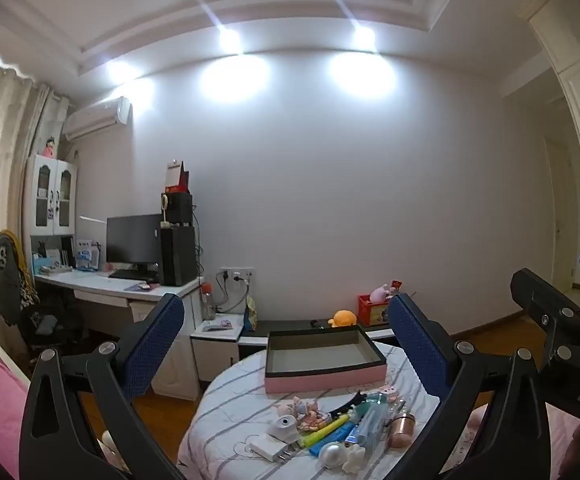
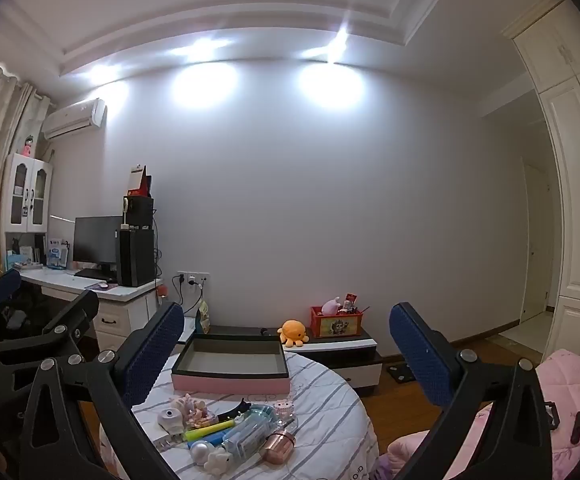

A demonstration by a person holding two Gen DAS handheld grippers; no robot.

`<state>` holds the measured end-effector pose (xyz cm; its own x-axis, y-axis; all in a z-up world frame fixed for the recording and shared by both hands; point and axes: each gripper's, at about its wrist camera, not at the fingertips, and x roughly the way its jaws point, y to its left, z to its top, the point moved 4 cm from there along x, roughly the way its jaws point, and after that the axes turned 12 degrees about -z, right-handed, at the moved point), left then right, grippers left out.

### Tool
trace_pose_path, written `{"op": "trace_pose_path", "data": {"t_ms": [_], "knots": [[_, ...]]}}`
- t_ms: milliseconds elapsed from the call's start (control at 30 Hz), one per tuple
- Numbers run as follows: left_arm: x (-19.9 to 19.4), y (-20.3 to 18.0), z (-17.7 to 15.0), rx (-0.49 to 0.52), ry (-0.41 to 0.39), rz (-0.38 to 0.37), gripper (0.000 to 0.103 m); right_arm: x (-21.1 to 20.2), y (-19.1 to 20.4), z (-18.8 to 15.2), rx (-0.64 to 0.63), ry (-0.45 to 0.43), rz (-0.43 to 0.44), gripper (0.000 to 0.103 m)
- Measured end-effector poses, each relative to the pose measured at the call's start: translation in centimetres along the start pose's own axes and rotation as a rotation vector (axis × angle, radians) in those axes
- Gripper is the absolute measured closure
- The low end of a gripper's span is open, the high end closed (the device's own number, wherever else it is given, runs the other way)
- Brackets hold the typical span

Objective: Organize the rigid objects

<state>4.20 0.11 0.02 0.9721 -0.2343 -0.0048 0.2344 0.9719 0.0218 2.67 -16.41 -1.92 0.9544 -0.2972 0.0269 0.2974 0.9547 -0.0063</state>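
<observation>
Nothing appears sorted yet. The pink-sided box [image 1: 325, 360] sits on the far part of the round table [image 1: 226, 412] with its grey inside bare, while the rigid things lie in one heap [image 1: 329, 428] on the near side: a white charger [image 1: 268, 450], a yellow marker [image 1: 327, 429], a clear case [image 1: 371, 424], a copper cylinder [image 1: 401, 428], a silver ball [image 1: 331, 456] and a black clip [image 1: 347, 404] among them. Judging by this, the whole job remains.

The left gripper [image 1: 286, 354] stands wide, level above the table, its blue pads touching nothing. The right gripper [image 2: 286, 354], just to its right, is equally wide and empty.
</observation>
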Motion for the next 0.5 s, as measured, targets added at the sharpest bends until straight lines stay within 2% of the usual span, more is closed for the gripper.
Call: {"op": "trace_pose_path", "data": {"t_ms": [33, 100, 267, 333, 500], "knots": [[0.1, 0.6, 0.0, -0.027, 0.004, -0.001, 0.000, 0.0, 0.0, 0.0, 0.000, -0.002, 0.000, 0.000], [0.6, 0.5, -0.1, -0.017, 0.023, 0.002, 0.000, 0.0, 0.0, 0.0, -0.001, -0.001, 0.000, 0.000], [0.0, 1.5, -0.4, -0.020, 0.003, 0.008, 0.000, 0.1, 0.0, -0.1, 0.002, 0.001, -0.001, 0.000], [0.3, 0.3, -0.6, -0.001, 0.012, 0.015, 0.000, 0.0, 0.0, 0.1, -0.001, -0.003, -0.002, 0.000], [0.0, 0.2, -0.6, 0.005, 0.012, 0.016, 0.000, -0.1, 0.2, -0.6, 0.003, 0.001, 0.001, 0.000]]}}
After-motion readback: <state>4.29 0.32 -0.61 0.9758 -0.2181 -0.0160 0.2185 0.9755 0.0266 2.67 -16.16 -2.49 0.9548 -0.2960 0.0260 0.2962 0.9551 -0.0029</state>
